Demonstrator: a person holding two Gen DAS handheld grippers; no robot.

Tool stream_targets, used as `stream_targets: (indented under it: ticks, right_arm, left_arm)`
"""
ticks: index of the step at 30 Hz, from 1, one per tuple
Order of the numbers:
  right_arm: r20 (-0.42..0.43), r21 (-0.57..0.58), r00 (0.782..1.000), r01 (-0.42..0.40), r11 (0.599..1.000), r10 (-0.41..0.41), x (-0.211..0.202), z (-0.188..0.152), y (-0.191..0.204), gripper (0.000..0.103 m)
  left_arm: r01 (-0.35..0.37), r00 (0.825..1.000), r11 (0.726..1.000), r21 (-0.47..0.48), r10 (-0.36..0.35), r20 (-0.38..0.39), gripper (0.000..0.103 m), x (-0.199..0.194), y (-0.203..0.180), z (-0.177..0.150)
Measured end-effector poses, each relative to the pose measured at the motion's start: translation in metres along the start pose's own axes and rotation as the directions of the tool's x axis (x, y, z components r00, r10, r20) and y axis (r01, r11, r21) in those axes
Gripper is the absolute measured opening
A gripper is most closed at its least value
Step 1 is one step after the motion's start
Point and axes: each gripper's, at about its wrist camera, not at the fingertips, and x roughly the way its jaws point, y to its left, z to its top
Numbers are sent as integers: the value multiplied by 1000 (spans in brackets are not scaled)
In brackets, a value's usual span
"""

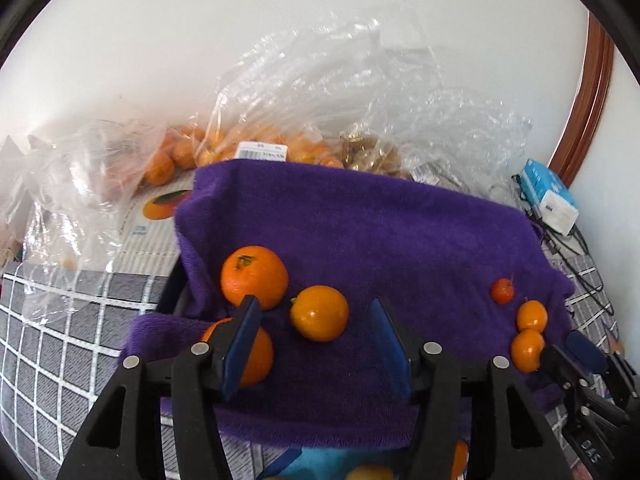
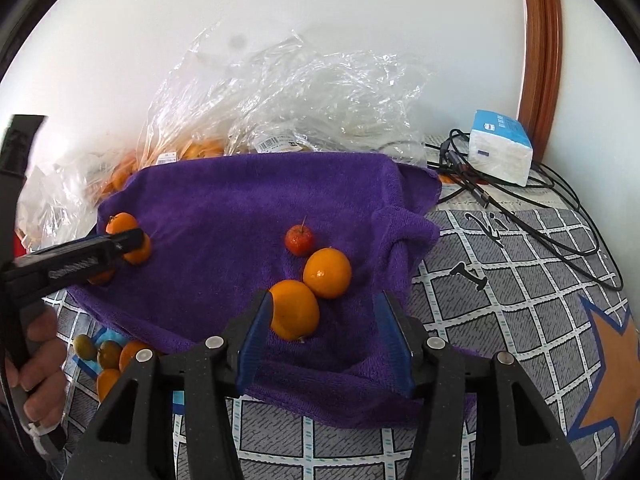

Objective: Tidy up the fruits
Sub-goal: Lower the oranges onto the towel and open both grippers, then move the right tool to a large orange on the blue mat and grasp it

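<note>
**A:** Purple towelling (image 1: 360,232) is spread under both tongs, and the fruit is laid on it. How will the fruit handle?

**B:** The oranges are judged firm, round and smooth-skinned, so a roll or a slip off the pads is likely on the soft cloth. A hold across the widest part is advised. The small red fruit (image 2: 299,239), beyond the right gripper (image 2: 322,328), is judged delicate and should be pinched lightly.

**A:** How are the jaws set?

**B:** The left gripper (image 1: 316,344) is seen partly open, with nothing clamped. One orange (image 1: 319,312) lies just ahead of its gap, a larger orange (image 1: 254,276) sits beyond its left finger, and another (image 1: 256,356) is half hidden behind that finger. The right gripper is likewise parted; an orange (image 2: 295,309) rests against its left pad but is not pinched, and a second (image 2: 327,273) touches it just beyond.
</note>
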Motion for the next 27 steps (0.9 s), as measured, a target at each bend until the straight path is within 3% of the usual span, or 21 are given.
stream_targets:
  ticks: [5, 8, 16, 18, 22, 27]
  right_arm:
    - [3, -7, 1000, -7, 1000, 7, -2, -2, 3, 53]
    - [5, -14, 1000, -24, 1000, 24, -7, -2, 8, 46]
    - [-9, -42, 996, -90, 995, 89, -32, -4, 40, 47]
    - [-17, -63, 994, -107, 992, 106, -36, -11, 52, 52]
    - [-61, -79, 989, -142, 987, 137, -31, -25, 74, 53]
    - [-103, -97, 985, -149, 984, 139, -24, -32, 91, 53]
  left_arm:
    - [-25, 998, 996, -84, 29, 48, 62, -32, 33, -16]
    - [-31, 998, 992, -125, 38, 52, 62, -44, 57, -35]
    - [-91, 995, 993, -80, 93, 25, 62, -57, 95, -78]
    - [-87, 996, 993, -78, 89, 19, 62, -57, 103, -89]
    - [-70, 998, 993, -98, 70, -5, 62, -62, 117, -110]
    - [-32, 999, 988, -150, 31, -10, 64, -64, 127, -111]
